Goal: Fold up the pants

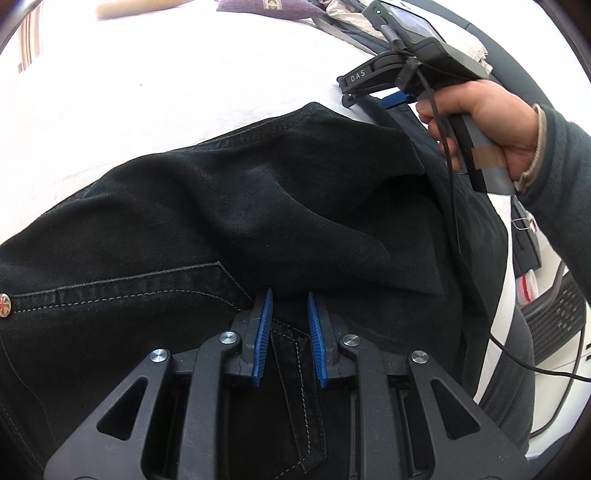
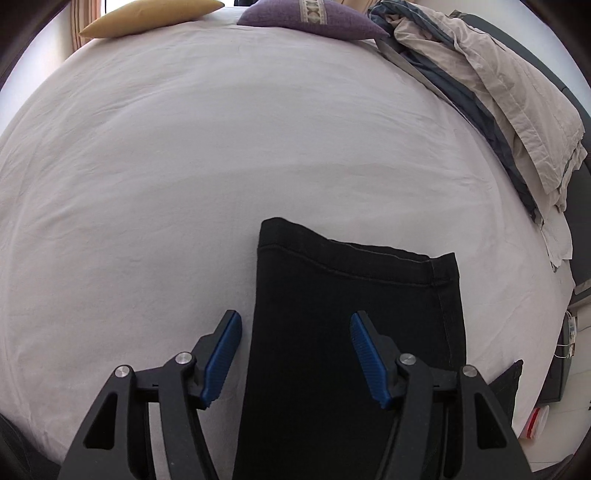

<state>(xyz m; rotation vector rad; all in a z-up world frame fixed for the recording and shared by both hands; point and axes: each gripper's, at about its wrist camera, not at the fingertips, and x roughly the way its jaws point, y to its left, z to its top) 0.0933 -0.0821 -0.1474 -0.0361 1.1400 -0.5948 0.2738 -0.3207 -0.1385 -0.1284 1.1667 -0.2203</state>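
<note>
A pair of black denim pants with pale stitching lay spread over a white bed sheet, filling the centre and lower half of the left wrist view, its cloth rumpled into soft folds and one corner lapped over toward the upper right. At the far left edge of that view a small round metal button sat on the fabric. The left gripper, black-framed with blue ribbed pads, stood at the bottom centre with its jaws drawn close but a narrow gap left between them; a stitched seam of the pants ran beneath that gap, and the tips rested at the edge of a fold, though whether cloth was actually pinched there could not be told. In the upper right of the same view a hand in a dark sleeve gripped the handle of the other tool. In the right wrist view, the right gripper hung with its jaws wide apart and nothing clamped, one blue pad over the sheet at lower centre-left and the other over a hemmed pant leg that ran up from the bottom of the frame. A yellow cushion and a purple cushion lay along the top, and a beige and grey bundle of bedding occupied the upper right.
</note>
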